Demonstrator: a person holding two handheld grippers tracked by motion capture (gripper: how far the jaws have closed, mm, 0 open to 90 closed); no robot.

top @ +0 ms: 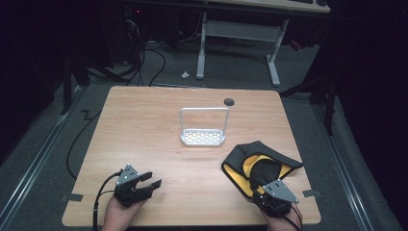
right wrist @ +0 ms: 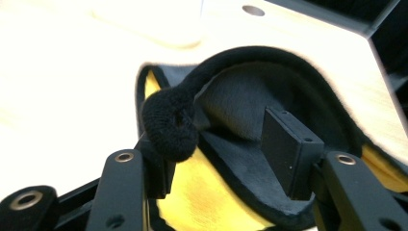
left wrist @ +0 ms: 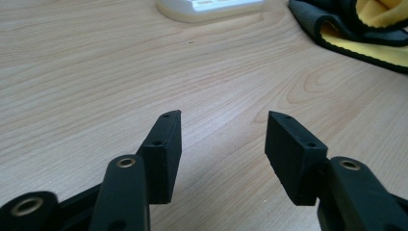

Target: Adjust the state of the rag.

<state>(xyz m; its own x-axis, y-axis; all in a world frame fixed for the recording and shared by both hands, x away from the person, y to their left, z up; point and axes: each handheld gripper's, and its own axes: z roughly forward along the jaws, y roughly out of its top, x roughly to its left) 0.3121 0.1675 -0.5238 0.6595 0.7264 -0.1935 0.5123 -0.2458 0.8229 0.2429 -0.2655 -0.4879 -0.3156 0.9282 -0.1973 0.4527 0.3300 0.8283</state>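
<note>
A black cloth with a yellow lining (top: 257, 163) lies crumpled on the right part of the wooden table (top: 144, 125). My right gripper (top: 263, 186) sits at its near edge. In the right gripper view this gripper (right wrist: 221, 132) is open, and the cloth (right wrist: 240, 96) lies between the jaws. A rolled black hem (right wrist: 168, 125) drapes over the left jaw, and the pads do not press on the fabric. My left gripper (top: 153, 179) rests near the front left of the table. It (left wrist: 223, 120) is open over bare wood, with the cloth (left wrist: 356, 24) far off to its right.
A small white rack with a wire hoop (top: 203, 130) stands mid-table; its base (left wrist: 211, 7) lies ahead of the left gripper. A round hole (top: 229, 101) sits near the table's far edge. Desk legs and cables lie on the floor beyond.
</note>
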